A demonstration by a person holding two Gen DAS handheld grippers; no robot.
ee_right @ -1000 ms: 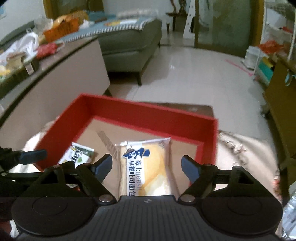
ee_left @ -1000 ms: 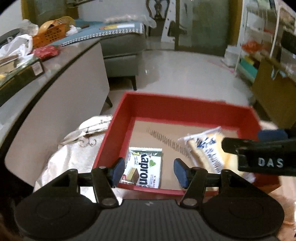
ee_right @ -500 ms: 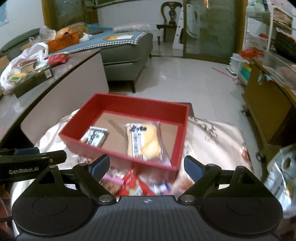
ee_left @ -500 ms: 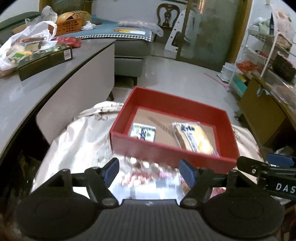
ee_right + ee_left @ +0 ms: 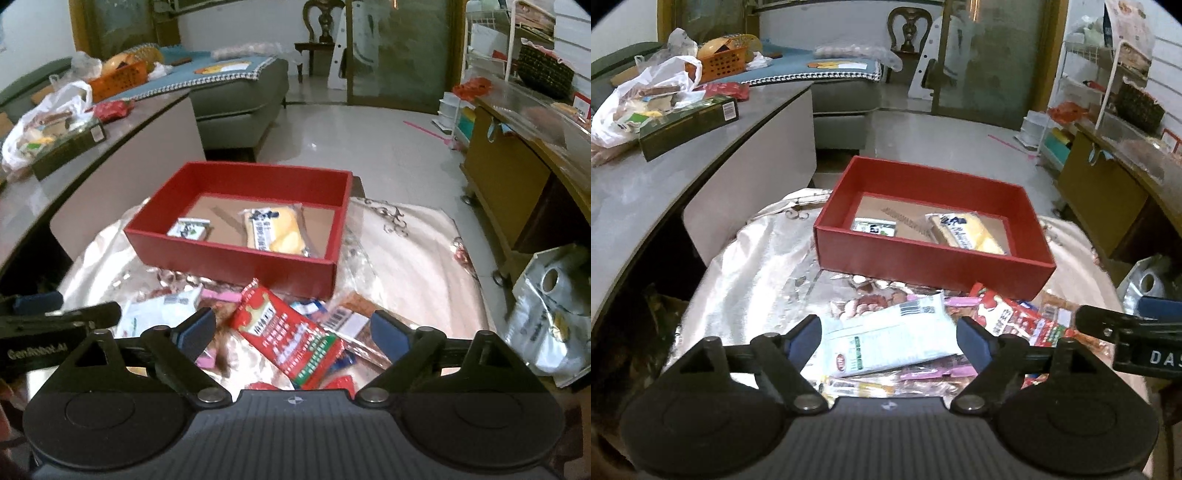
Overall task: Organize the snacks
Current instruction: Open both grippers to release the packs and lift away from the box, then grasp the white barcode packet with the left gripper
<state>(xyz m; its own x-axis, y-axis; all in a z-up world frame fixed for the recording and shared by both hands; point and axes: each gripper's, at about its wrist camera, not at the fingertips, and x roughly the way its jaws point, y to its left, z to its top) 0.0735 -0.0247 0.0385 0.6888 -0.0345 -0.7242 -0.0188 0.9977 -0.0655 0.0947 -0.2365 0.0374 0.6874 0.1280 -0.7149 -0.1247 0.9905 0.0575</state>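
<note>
Two matching hand-held grippers, all black plastic. Left gripper (image 5: 888, 339): ribbed grey-black housing behind the claw, small pale emblem at its front edge, a round raised disc either side. Angled linkage arms with triangular cut-outs, silver screw heads at the pivots, dark blue pads (image 5: 803, 338) on the fingertips. Right gripper (image 5: 293, 330): same build, same blue pads (image 5: 388, 336), same silver screws. Seen from the other's camera, white lettering along the side of each finger: "DAS" on the right, "GenRobot.AI" on the left.
</note>
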